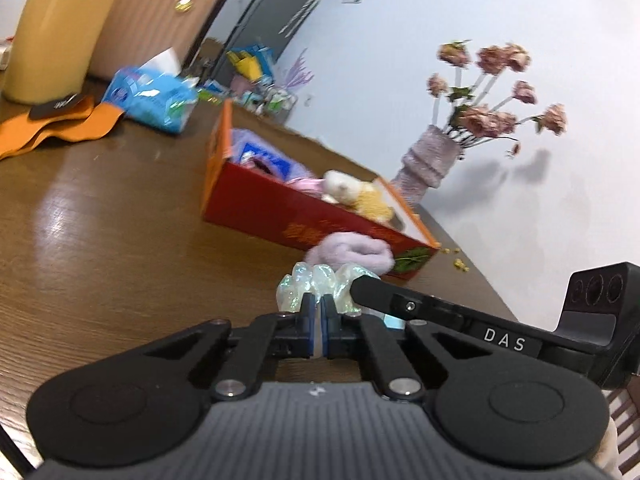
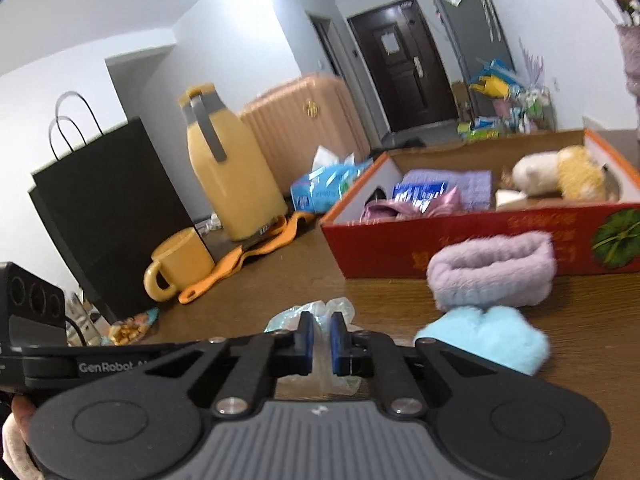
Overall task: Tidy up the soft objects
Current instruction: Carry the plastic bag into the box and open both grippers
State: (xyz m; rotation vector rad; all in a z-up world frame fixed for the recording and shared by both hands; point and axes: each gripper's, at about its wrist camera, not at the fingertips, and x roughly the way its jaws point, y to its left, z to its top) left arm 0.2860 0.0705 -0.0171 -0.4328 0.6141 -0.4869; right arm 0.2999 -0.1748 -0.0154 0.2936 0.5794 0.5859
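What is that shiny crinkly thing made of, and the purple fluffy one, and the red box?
The crinkly scrunchie looks like thin iridescent plastic film or sheer fabric: see-through, puffy, with pearly glints. The purple fluffy band seems to be plush or faux fur, with a matte, fuzzy pile. The red box looks like printed cardboard: flat stiff walls, a brown inside and gold print.

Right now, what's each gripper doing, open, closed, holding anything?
Left gripper: shut on the crinkly iridescent clear plastic scrunchie.
Right gripper: shut on the same crinkly plastic scrunchie, from its other side.
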